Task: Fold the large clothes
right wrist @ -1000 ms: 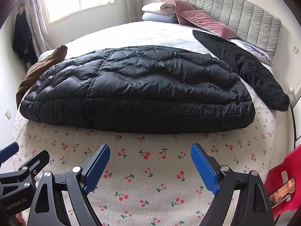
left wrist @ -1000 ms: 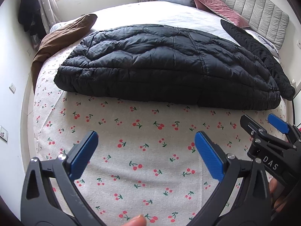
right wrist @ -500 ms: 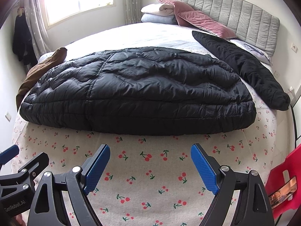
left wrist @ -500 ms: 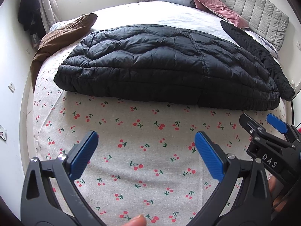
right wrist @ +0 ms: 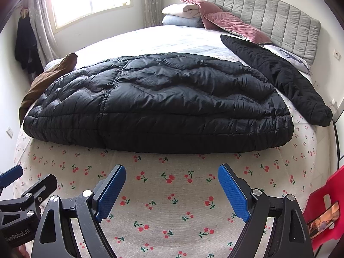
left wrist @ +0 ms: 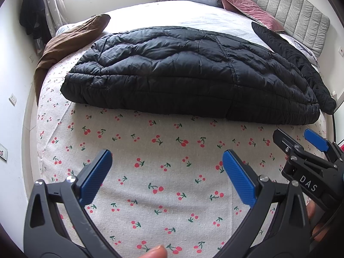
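Observation:
A large black quilted down coat (left wrist: 189, 73) lies folded flat across the bed; it also shows in the right wrist view (right wrist: 159, 101). One black sleeve (right wrist: 279, 79) stretches toward the headboard on the right. My left gripper (left wrist: 166, 169) is open and empty over the cherry-print sheet (left wrist: 150, 154), short of the coat's near edge. My right gripper (right wrist: 172, 185) is open and empty beside it, also short of the coat. Each gripper shows at the edge of the other's view, the right one (left wrist: 301, 142) and the left one (right wrist: 28, 180).
A brown garment (left wrist: 64, 43) lies at the bed's far left corner. Pink cushions (right wrist: 228, 23) and folded bedding (right wrist: 182, 15) sit by the grey headboard (right wrist: 275, 21). A red object (right wrist: 324, 210) stands at the right. Dark clothes (right wrist: 25, 43) hang by the window.
Both grippers have moved slightly nearer the coat and stay open. The coat has not moved.

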